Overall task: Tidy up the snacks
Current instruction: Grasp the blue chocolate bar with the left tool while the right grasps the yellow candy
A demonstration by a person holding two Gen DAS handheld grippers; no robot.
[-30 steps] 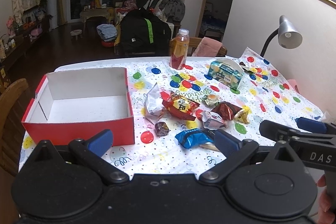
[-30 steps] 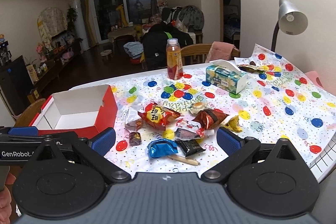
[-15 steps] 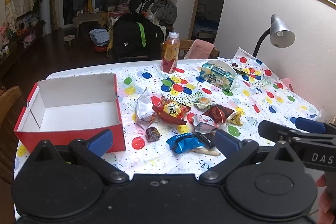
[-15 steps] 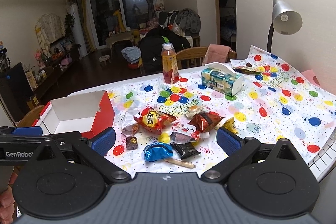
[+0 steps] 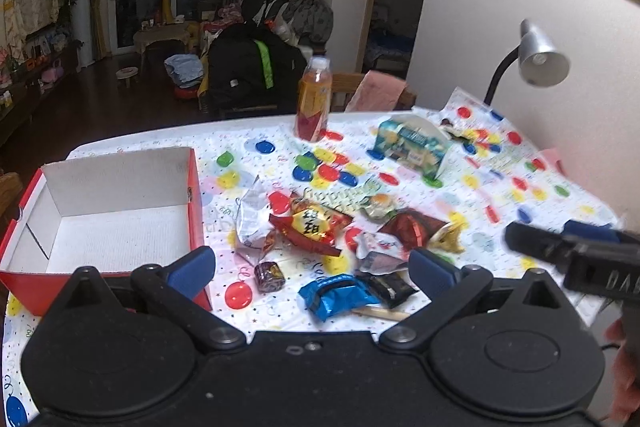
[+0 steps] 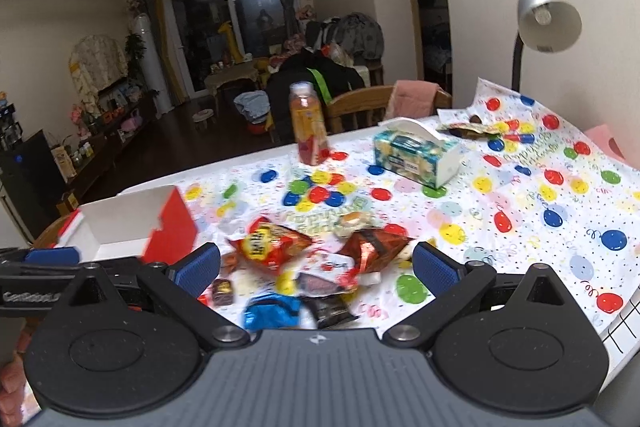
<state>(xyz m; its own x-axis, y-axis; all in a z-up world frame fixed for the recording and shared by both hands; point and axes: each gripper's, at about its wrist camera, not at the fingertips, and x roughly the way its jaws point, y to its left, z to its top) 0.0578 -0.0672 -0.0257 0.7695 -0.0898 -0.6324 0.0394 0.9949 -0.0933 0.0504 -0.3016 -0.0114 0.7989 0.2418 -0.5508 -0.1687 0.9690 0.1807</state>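
Both views now sit closer to the snack pile (image 5: 328, 235) than a second ago. Snacks: loose heap mid-bench, just right of the empty red box (image 5: 108, 227), presumably their destination. Left tool (image 5: 310, 265) and right tool (image 6: 316, 265): jaws apart, holding nothing. Right view motion-blurred; wrappers overlap, count unclear.

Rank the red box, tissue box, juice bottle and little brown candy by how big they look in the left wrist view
1. red box
2. tissue box and juice bottle: look much alike, both farther from the camera, so unranked
3. brown candy: smallest, despite being nearest
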